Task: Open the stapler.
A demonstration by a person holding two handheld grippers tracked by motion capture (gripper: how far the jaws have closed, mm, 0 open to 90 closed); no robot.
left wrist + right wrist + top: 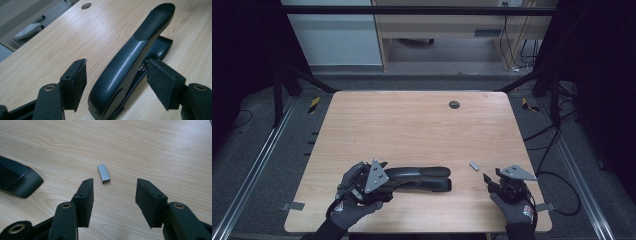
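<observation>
A black stapler [422, 177] lies on its base on the wooden table [412, 125], near the front edge, its nose pointing right. My left gripper [388, 181] straddles the stapler's rear end. In the left gripper view the stapler [130, 62] runs up between the pads of my left gripper [117, 72]; a gap shows at the left pad [75, 85], and the jaws stand open. A short silver strip of staples [474, 165] lies to the right of the stapler. My right gripper [115, 185] sits open just behind the staple strip [103, 173], apart from it, with the stapler's nose [15, 180] at the left.
A round cable hole [454, 104] sits in the table's far half. Beyond the table stand a wooden desk [452, 25] and hanging cables [517, 45]. Black frame legs [282, 85] flank both sides. The table's front edge [412, 231] is close below both hands.
</observation>
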